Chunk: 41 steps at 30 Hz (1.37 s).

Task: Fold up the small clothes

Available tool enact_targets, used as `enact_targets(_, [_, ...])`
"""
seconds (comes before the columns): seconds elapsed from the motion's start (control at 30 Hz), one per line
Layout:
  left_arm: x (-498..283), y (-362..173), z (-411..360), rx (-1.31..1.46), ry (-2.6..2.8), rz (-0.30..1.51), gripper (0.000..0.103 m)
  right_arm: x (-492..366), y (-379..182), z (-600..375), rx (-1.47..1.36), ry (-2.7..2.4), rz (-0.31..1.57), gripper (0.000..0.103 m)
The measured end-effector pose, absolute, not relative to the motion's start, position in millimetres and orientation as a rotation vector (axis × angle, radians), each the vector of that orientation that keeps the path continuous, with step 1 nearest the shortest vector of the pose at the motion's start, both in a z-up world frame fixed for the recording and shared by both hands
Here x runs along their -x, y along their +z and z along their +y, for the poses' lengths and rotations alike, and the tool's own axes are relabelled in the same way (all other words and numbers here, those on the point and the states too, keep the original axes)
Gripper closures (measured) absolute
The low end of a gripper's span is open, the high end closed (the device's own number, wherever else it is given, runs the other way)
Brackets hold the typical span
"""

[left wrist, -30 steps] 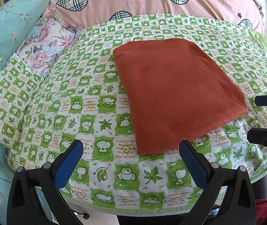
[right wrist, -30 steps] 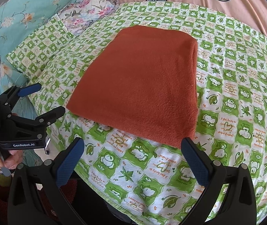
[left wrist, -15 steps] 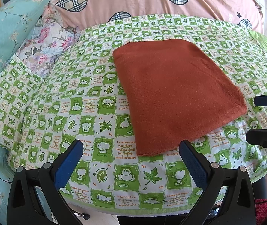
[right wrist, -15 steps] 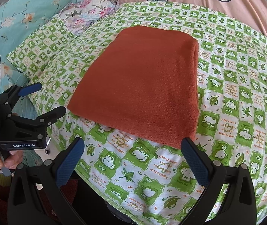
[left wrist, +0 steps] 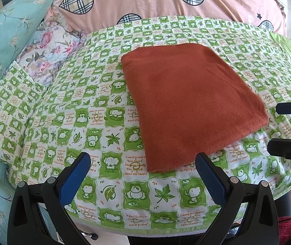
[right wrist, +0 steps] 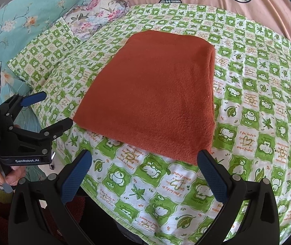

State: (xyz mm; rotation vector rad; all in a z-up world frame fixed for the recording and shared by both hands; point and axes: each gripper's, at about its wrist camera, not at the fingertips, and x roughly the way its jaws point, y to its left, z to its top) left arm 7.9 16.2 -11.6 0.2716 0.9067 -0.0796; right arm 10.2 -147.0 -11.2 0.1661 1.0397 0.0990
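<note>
A rust-orange cloth [left wrist: 190,102] [right wrist: 155,94] lies folded into a flat rectangle on the green-and-white checked sheet [left wrist: 84,122] [right wrist: 268,102]. My left gripper [left wrist: 143,175] hovers open just short of the cloth's near left corner, with nothing between its blue pads. My right gripper [right wrist: 145,173] is also open and empty, close to the cloth's near right corner. Each gripper shows in the other's view: the right gripper [left wrist: 284,128] at the right edge, the left gripper [right wrist: 49,112] at the left, held by a hand [right wrist: 12,177].
The sheet's front edge [left wrist: 145,230] runs just below the fingers. A teal floral pillow [left wrist: 6,47], a checked pillow [right wrist: 43,57] and a flowered cushion [left wrist: 51,55] lie to the left. A pink quilt with plaid hearts [left wrist: 165,2] rises behind.
</note>
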Motion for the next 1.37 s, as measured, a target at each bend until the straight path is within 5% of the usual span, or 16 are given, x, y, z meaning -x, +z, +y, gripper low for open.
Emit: enact_targets(1.37, [-72,11,31,-0.208,-0.045,0.875,0.001,-65,0,-190,-0.246,0.068,0.97,0.001])
